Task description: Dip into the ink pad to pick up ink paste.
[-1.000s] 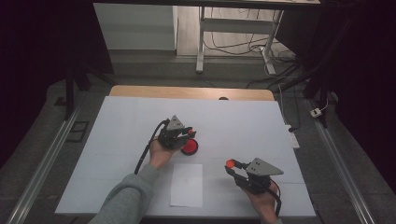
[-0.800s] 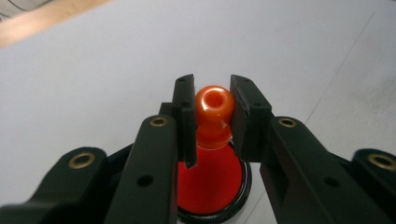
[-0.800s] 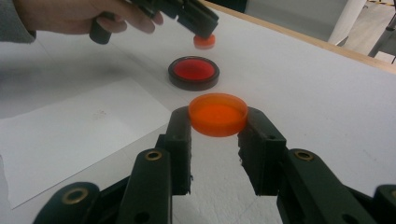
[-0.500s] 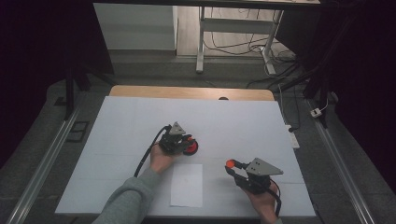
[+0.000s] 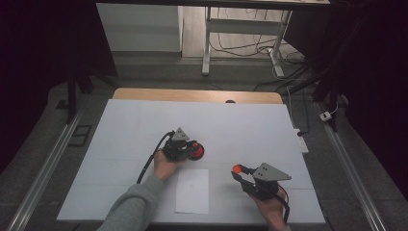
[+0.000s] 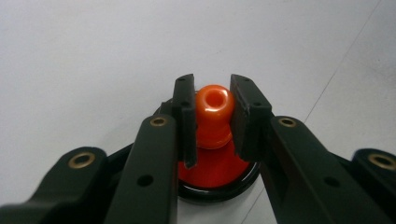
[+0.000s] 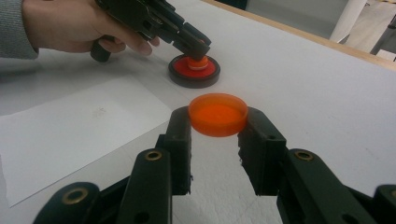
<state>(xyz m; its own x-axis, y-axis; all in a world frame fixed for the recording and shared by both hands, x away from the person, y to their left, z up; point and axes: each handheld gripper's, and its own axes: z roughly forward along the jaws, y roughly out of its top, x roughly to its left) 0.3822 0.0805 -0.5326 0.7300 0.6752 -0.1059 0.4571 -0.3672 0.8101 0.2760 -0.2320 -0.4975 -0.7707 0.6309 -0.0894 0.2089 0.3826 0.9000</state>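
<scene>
Your left gripper (image 6: 212, 116) pinches the orange knob (image 6: 213, 109) of the stamp (image 5: 196, 151), standing on the table (image 5: 240, 125) | your right gripper (image 7: 218, 135) squeezes the orange cap (image 7: 218, 113), held up | stamp sits up-left of the cap, paper (image 5: 192, 190) between.

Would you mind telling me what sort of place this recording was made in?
Probably a lab or workshop recording bench: a white-topped table in a dark-curtained bay, loose cables on the floor by a desk frame, and a power strip at the table's edge.
</scene>
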